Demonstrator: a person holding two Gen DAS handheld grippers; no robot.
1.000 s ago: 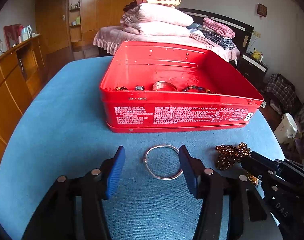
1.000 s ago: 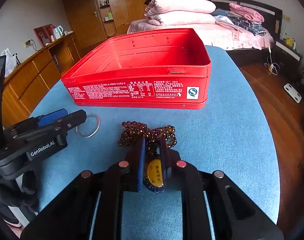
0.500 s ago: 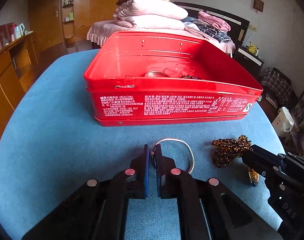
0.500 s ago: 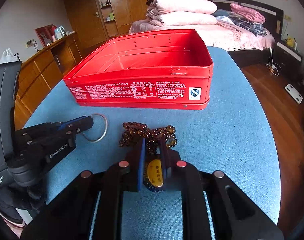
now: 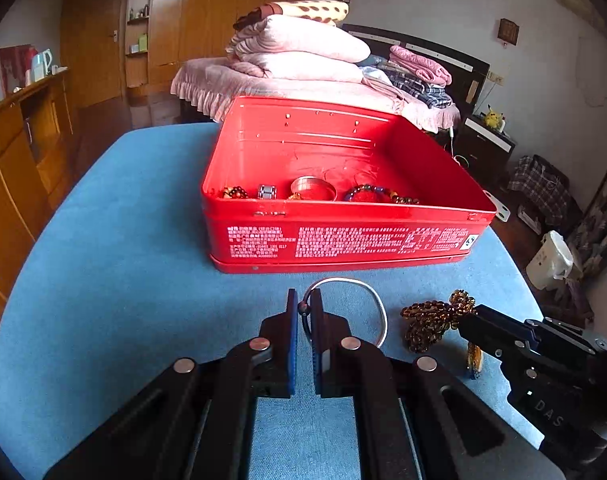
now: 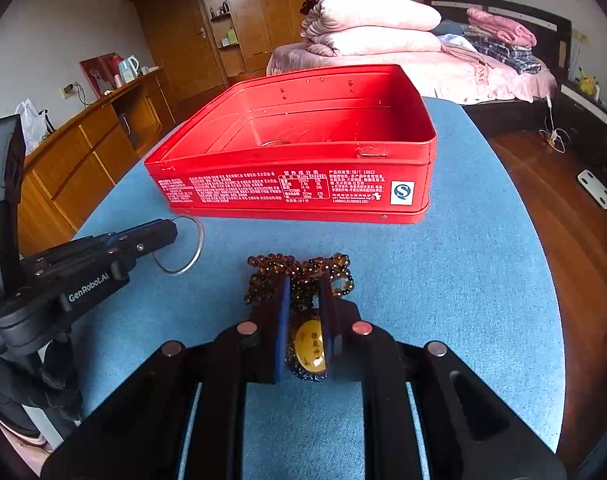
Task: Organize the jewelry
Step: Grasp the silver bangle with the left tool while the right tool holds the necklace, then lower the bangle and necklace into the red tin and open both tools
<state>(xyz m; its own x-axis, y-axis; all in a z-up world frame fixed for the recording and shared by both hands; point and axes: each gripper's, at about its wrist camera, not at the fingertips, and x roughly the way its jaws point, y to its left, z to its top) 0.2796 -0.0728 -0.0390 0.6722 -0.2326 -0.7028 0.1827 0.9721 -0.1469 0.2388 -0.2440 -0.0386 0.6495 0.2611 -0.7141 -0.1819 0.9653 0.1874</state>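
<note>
At lower centre of the left wrist view, the left tool [image 5: 304, 312] is now gripping the silver bangle [image 5: 367, 300] at its small bead clasp, its blue pads pressed together on the wire. A second earlier those pads were standing wide apart on either side of the bangle, which was lying flat on the blue table [image 5: 123, 280]; half a second earlier they were already closed on it. The bangle is now tilting up off the cloth, its far arc reaching toward the red tin [image 5: 343, 236] in mid frame. Inside the tin, several bracelets and a ring are lying along the near wall. At lower centre of the right wrist view, the right tool [image 6: 305, 304] is pinching the amber bead necklace [image 6: 299, 268], as it was a second ago, with the yellow pendant [image 6: 310, 346] hanging between its fingers and the beads bunched on the table just ahead. Judged from this, both remaining pieces are secured, and carrying them over the tin's near wall is the step left.
</note>
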